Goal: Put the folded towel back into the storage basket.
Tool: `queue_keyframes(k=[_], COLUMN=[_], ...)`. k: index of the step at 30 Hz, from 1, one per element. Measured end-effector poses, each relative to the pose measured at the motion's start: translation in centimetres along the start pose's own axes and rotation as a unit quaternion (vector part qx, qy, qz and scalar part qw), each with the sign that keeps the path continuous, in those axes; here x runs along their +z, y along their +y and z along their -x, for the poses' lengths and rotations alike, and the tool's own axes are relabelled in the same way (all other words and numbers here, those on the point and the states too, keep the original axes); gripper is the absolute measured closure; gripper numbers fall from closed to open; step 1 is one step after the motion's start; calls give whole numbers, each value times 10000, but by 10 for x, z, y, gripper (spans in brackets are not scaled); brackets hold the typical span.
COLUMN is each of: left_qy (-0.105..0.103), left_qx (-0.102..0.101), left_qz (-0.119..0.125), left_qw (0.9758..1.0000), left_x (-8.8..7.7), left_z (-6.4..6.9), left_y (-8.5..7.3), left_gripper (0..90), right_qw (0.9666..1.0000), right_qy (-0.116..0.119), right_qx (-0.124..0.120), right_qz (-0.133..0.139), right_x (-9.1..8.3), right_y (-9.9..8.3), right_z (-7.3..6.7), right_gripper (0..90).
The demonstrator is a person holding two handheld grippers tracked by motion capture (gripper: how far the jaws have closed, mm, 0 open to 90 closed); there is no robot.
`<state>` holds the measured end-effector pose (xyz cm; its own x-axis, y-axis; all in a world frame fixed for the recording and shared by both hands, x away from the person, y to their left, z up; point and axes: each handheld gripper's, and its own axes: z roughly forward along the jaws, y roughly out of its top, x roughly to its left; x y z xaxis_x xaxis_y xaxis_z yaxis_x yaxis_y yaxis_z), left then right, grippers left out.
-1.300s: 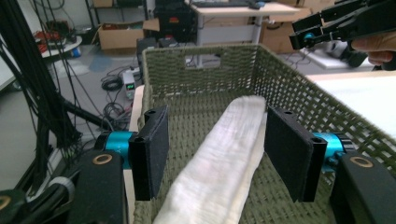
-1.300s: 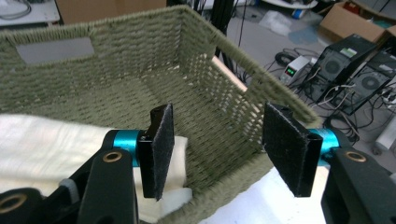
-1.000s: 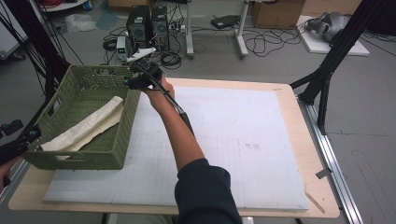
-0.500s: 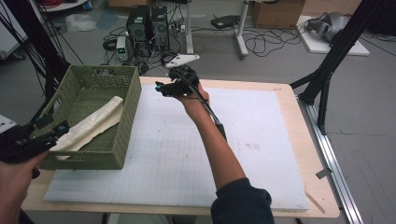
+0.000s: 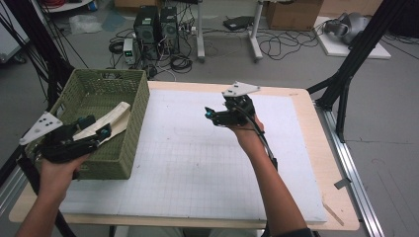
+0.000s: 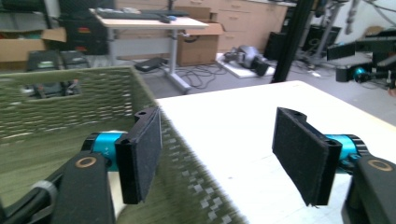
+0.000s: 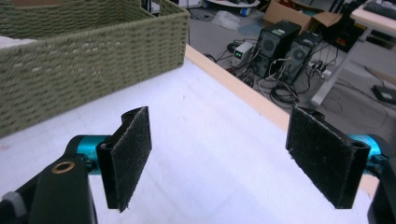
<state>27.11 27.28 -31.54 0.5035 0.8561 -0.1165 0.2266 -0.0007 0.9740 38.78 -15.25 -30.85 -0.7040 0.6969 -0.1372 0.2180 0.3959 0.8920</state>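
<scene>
A green woven basket [image 5: 133, 94] stands at the table's left, and a cream folded cloth [image 5: 111, 118] lies inside it. My left gripper [image 5: 101, 132] hovers over the basket's near right corner, open, nothing between its pads [image 6: 140, 156]. The basket wall [image 6: 60, 102] and its rim pass under those jaws. My right gripper [image 5: 210, 114] is held above the white mat [image 5: 197, 163] near the table's middle, pointing left toward the basket [image 7: 88, 51]. It is open and holds nothing, its pads [image 7: 128, 149] wide apart.
The wooden table edge [image 5: 276, 90] runs along the far side. Black frame legs [image 5: 346, 74] rise at the right. Computer towers [image 5: 155, 24], cables and boxes lie on the floor behind. A metal rail [image 5: 353, 173] runs along the table's right side.
My right gripper has drawn back from the basket's far corner to the right, over the mat's middle. My left gripper has come up from the lower left to the basket's near corner.
</scene>
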Motion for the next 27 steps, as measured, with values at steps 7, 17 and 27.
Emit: queue_keyframes(k=[7,17,27], left_qy=[-480,-1088,-1385], left_qx=[17,206,270], left_qz=[-15,43,-115], left_qw=[9988,9938,9899], left_x=[30,70,94], left_z=[30,71,91], left_y=[-3,-15,-44], left_gripper=[238,238,240], right_qw=[9997,9980,9953], right_qy=[-167,-439,-673], right_qx=[181,451,665], right_qz=[41,-9,-223], right_x=[-39,-87,-110], right_y=[-45,-110,-151], right_z=[11,15,11], right_gripper=[207,161,119])
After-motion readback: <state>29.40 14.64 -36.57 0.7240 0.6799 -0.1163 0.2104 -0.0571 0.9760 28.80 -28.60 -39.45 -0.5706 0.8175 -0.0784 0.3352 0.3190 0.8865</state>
